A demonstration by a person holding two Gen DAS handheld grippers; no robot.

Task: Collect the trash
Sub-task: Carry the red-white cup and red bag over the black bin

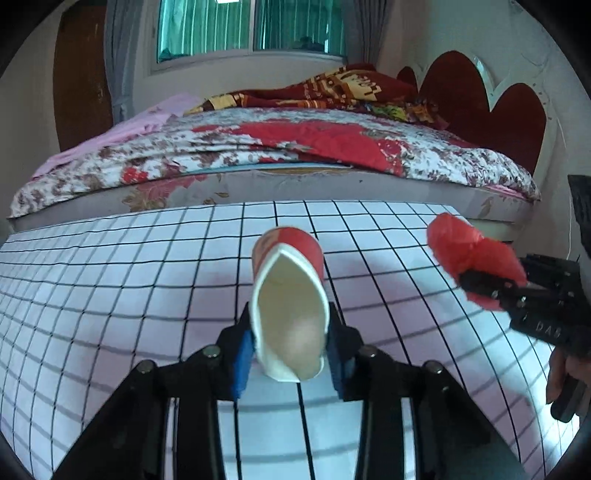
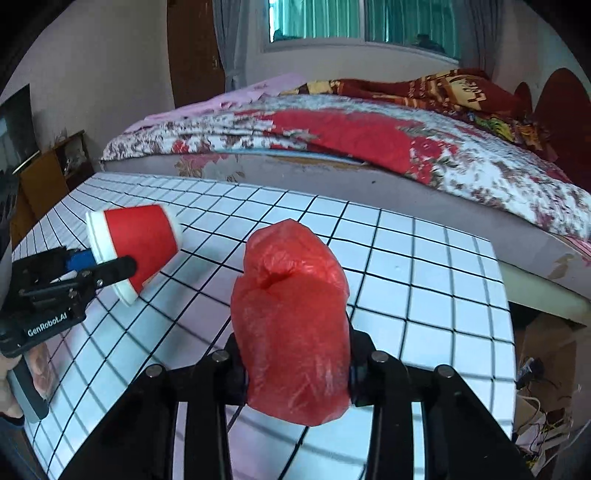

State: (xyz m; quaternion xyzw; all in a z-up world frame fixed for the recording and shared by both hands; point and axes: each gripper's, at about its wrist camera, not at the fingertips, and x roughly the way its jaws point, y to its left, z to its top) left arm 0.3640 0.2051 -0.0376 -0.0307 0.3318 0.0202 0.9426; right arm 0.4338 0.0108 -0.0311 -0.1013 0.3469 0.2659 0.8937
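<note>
A red paper cup [image 1: 290,295] with a white rim is being held above a grid-patterned tabletop [image 1: 110,288], pinched across its mouth so the rim is squashing into a narrow oval; its long axis is running away from the left gripper [image 1: 290,354], open mouth facing back toward the camera and its base pointing on toward the bed [image 1: 258,147]. In the right wrist view the same cup [image 2: 136,247] is lying tilted, base up and away, mouth down and near. The left gripper's jaws are standing closed partway, clamping the cup's mouth between blue pads. Beside it, well apart, a crumpled red plastic bag [image 2: 291,325] is bulging up out of the right gripper [image 2: 295,369], whose jaws are squeezing in on the bag's lower half; the bunch is standing roughly along the fingers, its rounded top aiming at the bed. Both pieces of trash are appearing to hang clear of the tabletop, with no bin showing in either view. The likely trouble from here: the cup's thin wall may be buckling further under the pinch and slipping out sideways, and the slick, springy bag could be working loose if the grip eases or the hand swings quickly. Behind the table, a floral quilt [image 2: 369,140] is covering the bed below a curtained window [image 1: 251,29].
</note>
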